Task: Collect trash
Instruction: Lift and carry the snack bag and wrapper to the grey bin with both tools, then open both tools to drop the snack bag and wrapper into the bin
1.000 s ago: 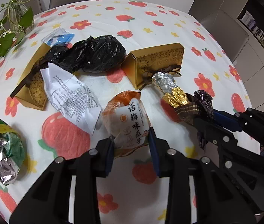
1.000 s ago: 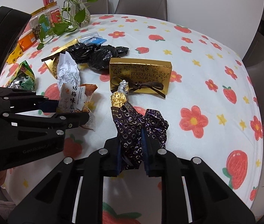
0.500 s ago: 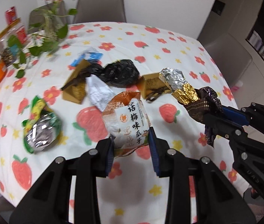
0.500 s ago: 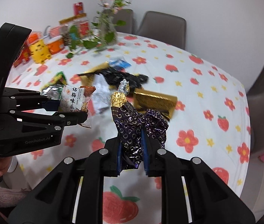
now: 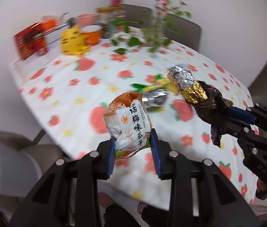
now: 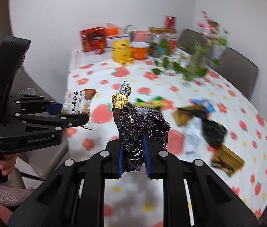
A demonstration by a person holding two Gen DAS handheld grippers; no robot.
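1. Two pieces of trash are already held, one per hand. The left gripper point(image 5: 133, 147) has its jaws closed partway onto a white and orange snack packet point(image 5: 128, 122), which stands up out of them and clear of the desk point(image 5: 73, 98).
2. The right gripper point(image 6: 133, 155) has its jaws pressed narrowly on a purple patterned wrapper point(image 6: 135, 130); a gold and silver foil twist point(image 6: 122, 96) sticks up from its top, so the wrapper's long axis runs along the fingers.
3. In the left wrist view a white bin point(image 5: 3, 166) shows at the lower left, off the desk's edge and below it, its mouth facing that camera. It looks like the likely drop point.
4. That bin lies on the left gripper's side, with the right gripper further over, so the snack packet is probably the nearer load.
5. More trash lies on the desk: a green foil packet point(image 6: 152, 102), a black plastic bag point(image 6: 213, 130), crumpled paper point(image 6: 192, 134) and gold boxes point(image 6: 228, 160).
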